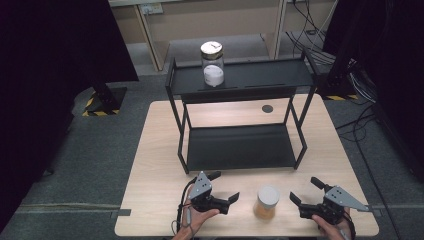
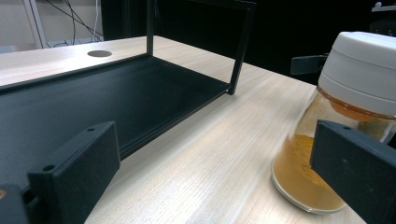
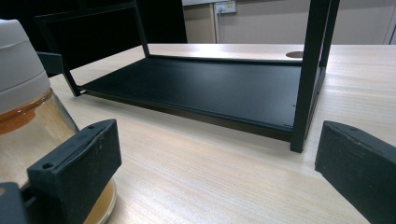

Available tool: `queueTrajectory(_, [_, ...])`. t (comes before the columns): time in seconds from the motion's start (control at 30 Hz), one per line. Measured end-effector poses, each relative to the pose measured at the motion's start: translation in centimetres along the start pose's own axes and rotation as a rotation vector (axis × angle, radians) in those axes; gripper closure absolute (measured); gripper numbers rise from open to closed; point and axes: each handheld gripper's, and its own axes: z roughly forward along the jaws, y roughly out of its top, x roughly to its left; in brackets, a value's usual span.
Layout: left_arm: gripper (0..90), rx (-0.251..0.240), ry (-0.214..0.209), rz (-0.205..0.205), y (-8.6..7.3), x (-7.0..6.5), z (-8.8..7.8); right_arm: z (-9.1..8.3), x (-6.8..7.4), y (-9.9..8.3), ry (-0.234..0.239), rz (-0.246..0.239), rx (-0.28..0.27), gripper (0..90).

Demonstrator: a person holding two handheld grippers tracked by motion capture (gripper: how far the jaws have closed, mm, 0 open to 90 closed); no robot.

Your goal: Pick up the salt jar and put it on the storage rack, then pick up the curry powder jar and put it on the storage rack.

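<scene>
Left gripper [image 1: 223, 188] jaws wide, empty, low over table [image 1: 160, 165], just left of jar [image 1: 266, 202]. Right gripper [image 1: 306, 191] jaws wide, empty, just right of jar. Jar upright on table near front edge, between grippers, white lid, orange powder inside. Rack [image 1: 240, 147] behind; second jar [image 1: 212, 63] on its top shelf.

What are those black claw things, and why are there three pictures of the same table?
A person holds a two-jaw grabbing tool in each hand: the left gripper and the right gripper. Both are open and hold nothing. One picture comes from a camera above; the other two come from cameras riding on each gripper. On the pale wooden table a glass jar of orange powder with a white lid stands between them. Behind is a black metal two-level shelf, with a clear jar with a gold lid on top.
</scene>
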Motion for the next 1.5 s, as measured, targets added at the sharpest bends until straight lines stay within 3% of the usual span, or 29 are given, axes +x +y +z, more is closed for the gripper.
queueTrajectory(0.67, [1.1,0.001,0.015,-0.013,-0.3,0.1,0.1,-0.4,-0.1,0.0,0.023,-0.005,-0.013,0.5])
queueTrajectory(1.1, [1.1,0.001,0.02,-0.002,-0.3,0.0,0.0,-1.2,1.2,0.2,0.126,-0.036,-0.024,0.5])
queueTrajectory(1.5, [1.2,0.002,0.023,-0.007,-0.4,0.0,0.0,-1.6,3.3,0.5,0.194,-0.104,-0.036,0.5])
